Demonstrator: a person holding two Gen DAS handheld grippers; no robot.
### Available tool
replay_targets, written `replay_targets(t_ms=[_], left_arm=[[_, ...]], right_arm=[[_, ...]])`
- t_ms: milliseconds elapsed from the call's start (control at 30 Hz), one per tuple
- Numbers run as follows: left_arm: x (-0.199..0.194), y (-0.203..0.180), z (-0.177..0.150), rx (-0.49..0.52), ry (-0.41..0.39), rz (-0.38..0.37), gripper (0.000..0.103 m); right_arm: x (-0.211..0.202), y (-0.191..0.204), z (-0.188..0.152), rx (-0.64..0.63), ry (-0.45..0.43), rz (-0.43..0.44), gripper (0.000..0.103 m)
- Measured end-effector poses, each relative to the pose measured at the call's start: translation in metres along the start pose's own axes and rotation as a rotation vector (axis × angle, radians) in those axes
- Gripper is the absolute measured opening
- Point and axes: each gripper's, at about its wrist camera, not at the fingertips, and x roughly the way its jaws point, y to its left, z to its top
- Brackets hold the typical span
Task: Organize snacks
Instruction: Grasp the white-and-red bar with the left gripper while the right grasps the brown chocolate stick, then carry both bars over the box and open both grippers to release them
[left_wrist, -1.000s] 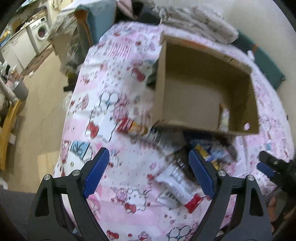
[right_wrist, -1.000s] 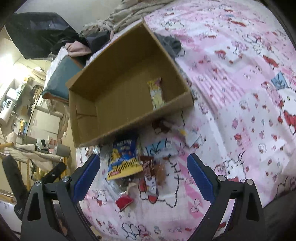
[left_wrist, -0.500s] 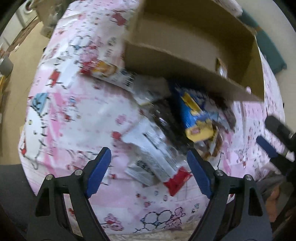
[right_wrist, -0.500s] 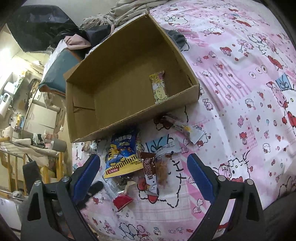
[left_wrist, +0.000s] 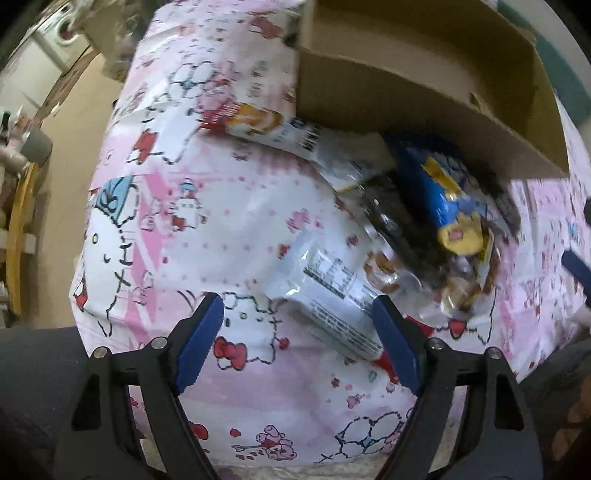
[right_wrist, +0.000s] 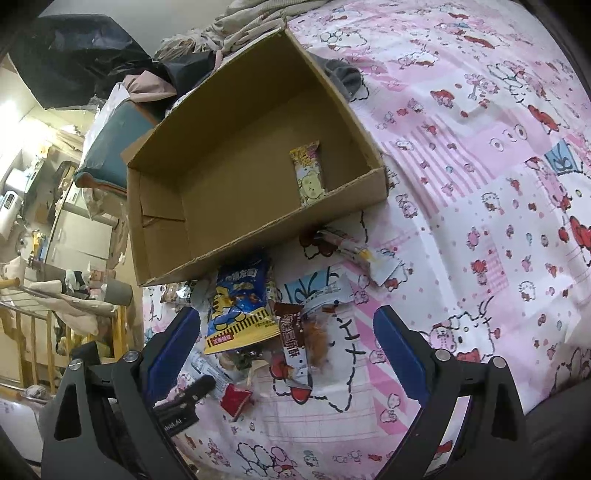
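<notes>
An open cardboard box (left_wrist: 406, 92) (right_wrist: 258, 166) lies on the pink cartoon-print sheet (left_wrist: 221, 229) with one yellow snack bar (right_wrist: 310, 173) inside. In front of it is a pile of snacks: a blue-and-yellow bag (left_wrist: 450, 199) (right_wrist: 240, 306), a brown wrapper (right_wrist: 293, 343), a long red-and-white packet (left_wrist: 266, 125), and a white packet (left_wrist: 332, 295) with a red end (right_wrist: 236, 400). My left gripper (left_wrist: 297, 332) points down, open, with the white packet's near end between its fingers and no pad touching it. My right gripper (right_wrist: 286, 343) hovers open over the pile.
The bed's left edge drops to a beige floor (left_wrist: 62, 140). Pillows and clothes (right_wrist: 155, 85) are heaped behind the box, and a grey sock (right_wrist: 343, 77) lies by its far corner. A wooden rack (right_wrist: 22, 332) stands beside the bed.
My left gripper has dropped towards the bed and tilted down, so the white packet now lies between its fingers; its jaws have narrowed slightly. The right gripper's view has barely shifted.
</notes>
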Motion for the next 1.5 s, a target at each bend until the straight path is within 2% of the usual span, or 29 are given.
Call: replay_targets(t_ms=[67,167,267,300,333,400,500,533,633,700,767,833,867,900,933,1133,1267,1367,1433,1500], left_arm=[[-0.004,0.004,0.001,-0.028,-0.011,-0.008,0.080],[-0.007,0.005,0.003,-0.090,-0.012,-0.111,0.080],[0.002,0.002,0.004,-0.135,0.038,-0.183,0.080],[0.008,0.003,0.004,-0.166,0.054,-0.208,0.076],[0.012,0.003,0.003,-0.177,0.059,-0.200,0.066],[0.021,0.002,0.004,-0.169,0.075,-0.169,0.053],[0.020,-0.004,0.008,-0.144,0.057,-0.173,0.033],[0.016,-0.006,0.008,-0.124,0.045,-0.171,0.029],[0.000,-0.006,0.009,-0.081,-0.004,-0.153,0.028],[-0.008,0.000,0.011,-0.076,-0.019,-0.180,0.028],[-0.015,0.004,0.016,-0.064,-0.027,-0.183,0.028],[-0.020,0.008,0.019,-0.067,-0.031,-0.183,0.028],[-0.022,0.008,0.019,-0.064,-0.037,-0.184,0.028],[-0.024,0.006,0.018,-0.063,-0.040,-0.181,0.028],[-0.026,0.003,0.019,-0.058,-0.042,-0.186,0.028],[-0.033,0.006,0.021,-0.056,-0.058,-0.207,0.028],[-0.034,0.007,0.021,-0.066,-0.059,-0.216,0.028],[-0.035,0.007,0.021,-0.064,-0.064,-0.216,0.028],[-0.034,0.008,0.022,-0.063,-0.064,-0.216,0.028],[-0.035,0.007,0.022,-0.059,-0.065,-0.215,0.028]], right_arm=[[0.001,0.003,0.000,-0.013,0.001,-0.002,0.097],[0.002,0.006,-0.001,-0.032,0.002,-0.010,0.097],[0.002,0.004,-0.001,-0.023,0.002,-0.010,0.097],[0.002,0.004,0.000,-0.019,0.001,-0.009,0.097],[0.002,0.003,0.001,-0.017,0.000,-0.009,0.097],[0.002,0.003,0.001,-0.018,-0.005,-0.011,0.097],[0.001,0.002,0.002,-0.017,-0.007,-0.013,0.097],[0.000,0.001,0.002,-0.015,-0.008,-0.012,0.097],[-0.001,-0.004,0.002,0.004,-0.003,-0.005,0.097],[0.000,-0.009,0.003,0.022,0.020,-0.007,0.097],[0.005,-0.012,0.002,0.014,0.051,-0.044,0.086],[0.019,-0.013,-0.002,0.004,0.135,-0.044,0.058],[0.027,-0.014,-0.005,0.010,0.178,-0.027,0.048],[0.037,-0.013,-0.010,0.010,0.231,-0.010,0.032],[0.043,-0.011,-0.013,0.000,0.258,-0.008,0.028],[0.073,0.006,-0.026,-0.085,0.339,-0.047,0.022],[0.087,0.006,-0.029,-0.096,0.336,-0.126,0.022],[0.094,0.004,-0.030,-0.084,0.344,-0.127,0.021],[0.090,0.009,-0.030,-0.115,0.330,-0.127,0.015],[0.081,0.010,-0.030,-0.131,0.306,-0.134,0.015]])
